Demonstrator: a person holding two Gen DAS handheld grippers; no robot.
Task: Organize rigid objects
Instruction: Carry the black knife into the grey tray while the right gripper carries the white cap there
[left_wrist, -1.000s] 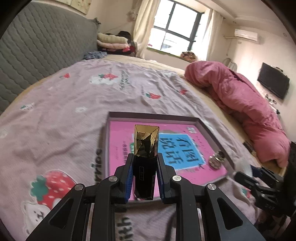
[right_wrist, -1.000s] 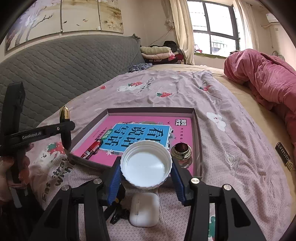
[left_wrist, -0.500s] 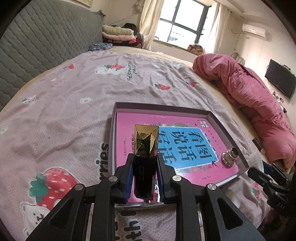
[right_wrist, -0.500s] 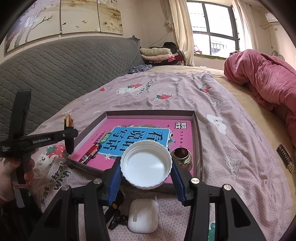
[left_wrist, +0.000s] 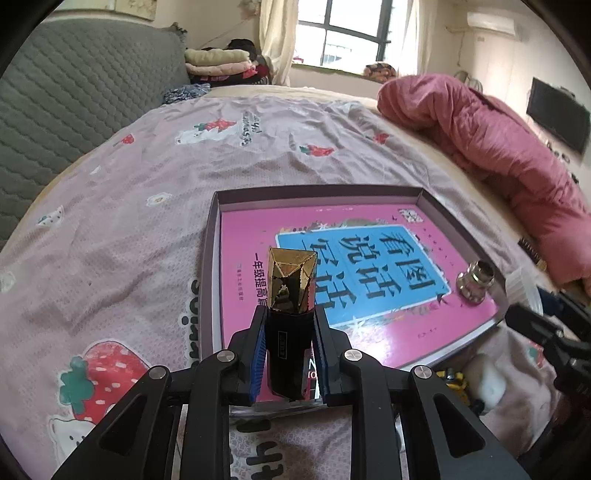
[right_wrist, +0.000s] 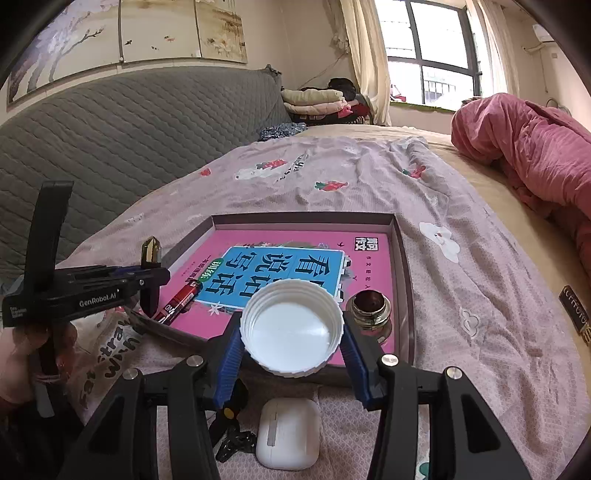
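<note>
1. L gripper (left_wrist: 288, 325) was clamped on a black lipstick tube with gold faceted cap (left_wrist: 292, 284), held upright, cap end pointing away from the cam.
2. The tube hung over the near-left corner of the shallow tray (left_wrist: 208, 266); seen from the R cam, its lower end was close above the tray edge; contact not discernible.
3. R gripper (right_wrist: 291, 332) gripped a white screw cap (right_wrist: 291, 326), open side facing the cam, at the tray's near edge.
4. Tray sat on the bedsheet (left_wrist: 122, 236), w/ a pink book (right_wrist: 369, 254) lying flat inside.
5. On the book: red battery (right_wrist: 181, 301) near left, metal fitting (right_wrist: 370, 308) near right.
6. White earbud case (right_wrist: 288, 432) lay on the sheet outside the tray, just below the R gripper.
</note>
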